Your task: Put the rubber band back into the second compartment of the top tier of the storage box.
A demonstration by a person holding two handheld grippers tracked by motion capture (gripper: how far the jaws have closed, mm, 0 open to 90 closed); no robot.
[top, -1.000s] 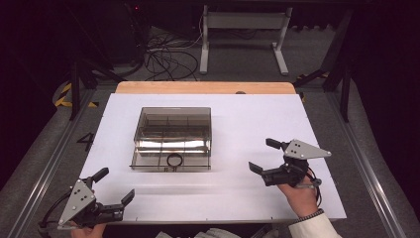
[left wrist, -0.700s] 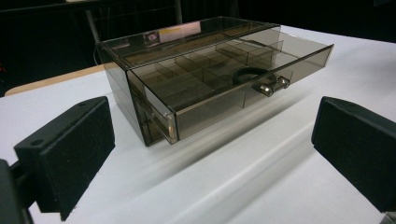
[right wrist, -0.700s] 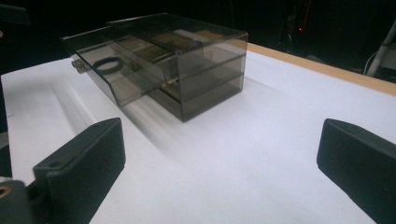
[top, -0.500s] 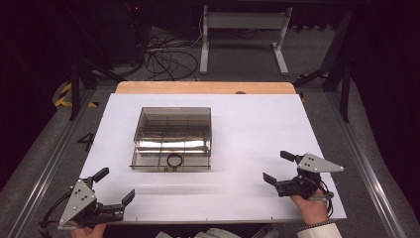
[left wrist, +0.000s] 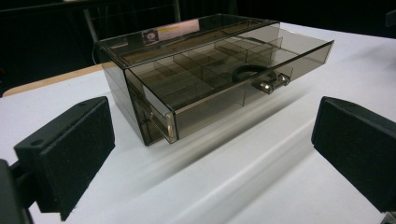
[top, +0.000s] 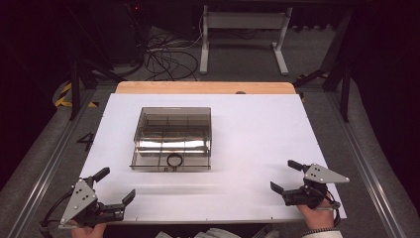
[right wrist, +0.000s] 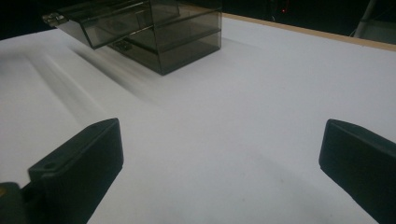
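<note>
A smoky see-through drawer box [top: 172, 124] sits left of centre on the white sheet [top: 262, 129]. Its drawer, divided into compartments, is pulled partly out toward me, with a black ring handle [top: 173, 159] on its front. My left gripper [top: 118, 183] rests open at the near left corner, apart from the box. In the left gripper view the drawer [left wrist: 219, 74] and handle [left wrist: 254, 75] lie ahead of the left gripper [left wrist: 210, 158], whose jaws stand wide apart. My right gripper [top: 283, 175] is open near the front right edge. In the right gripper view the box [right wrist: 159, 32] is far off beyond the right gripper [right wrist: 219, 158].
A wooden board edge [top: 205, 88] borders the far side of the sheet. Metal rails [top: 44, 163] run along both sides of the table. Behind it are cables [top: 168, 49] on the floor and a desk frame [top: 242, 29].
My right gripper has drawn back toward me and slightly rightward, away from the box, staying open. The left gripper and the box have barely moved.
</note>
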